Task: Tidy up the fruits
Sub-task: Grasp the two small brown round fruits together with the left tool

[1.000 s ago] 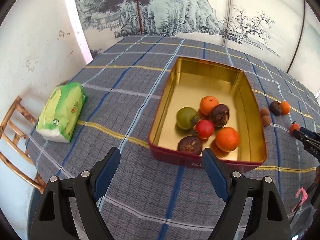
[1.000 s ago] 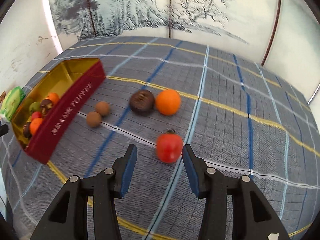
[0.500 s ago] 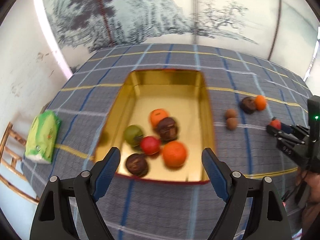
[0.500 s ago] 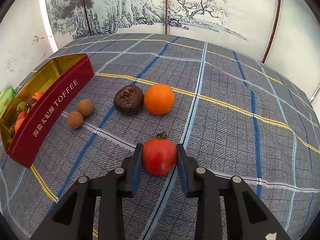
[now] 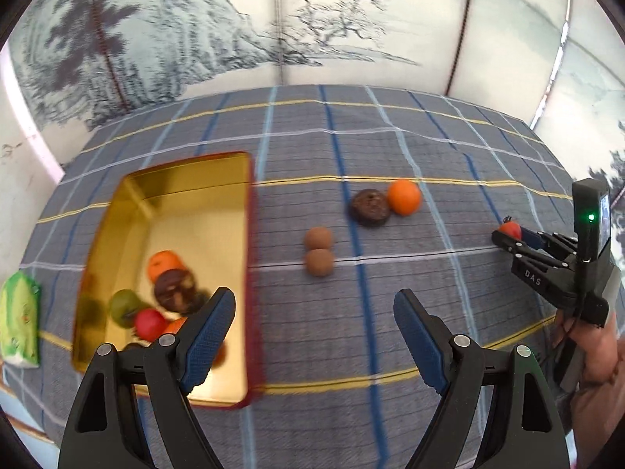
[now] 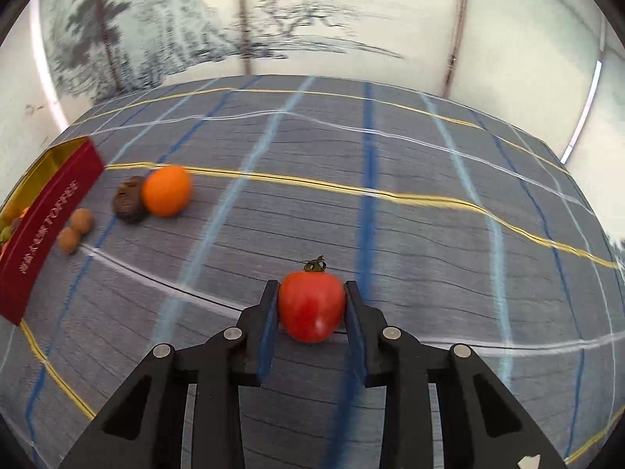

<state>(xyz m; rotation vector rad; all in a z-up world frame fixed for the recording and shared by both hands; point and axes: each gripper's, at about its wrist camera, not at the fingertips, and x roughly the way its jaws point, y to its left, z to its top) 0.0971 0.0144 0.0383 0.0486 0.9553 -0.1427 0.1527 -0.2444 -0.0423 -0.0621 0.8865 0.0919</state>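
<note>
My right gripper (image 6: pixel 311 305) is shut on a red tomato (image 6: pixel 311 305) just above the checked cloth; it also shows at the right of the left wrist view (image 5: pixel 508 234). An orange (image 5: pixel 404 197), a dark brown fruit (image 5: pixel 370 208) and two small brown fruits (image 5: pixel 319 250) lie loose on the cloth. The red and gold tin (image 5: pixel 238 211) at the left holds several fruits. My left gripper (image 5: pixel 312 336) is open and empty, near the tin's right wall.
A green packet (image 5: pixel 19 320) lies at the table's left edge. A painted screen (image 5: pixel 273 31) stands behind the table. The tin's red side (image 6: pixel 43 234) shows at the left of the right wrist view.
My right gripper has closed on the tomato and lifted it slightly. My left gripper has swung right, from facing the tin toward the loose fruits.
</note>
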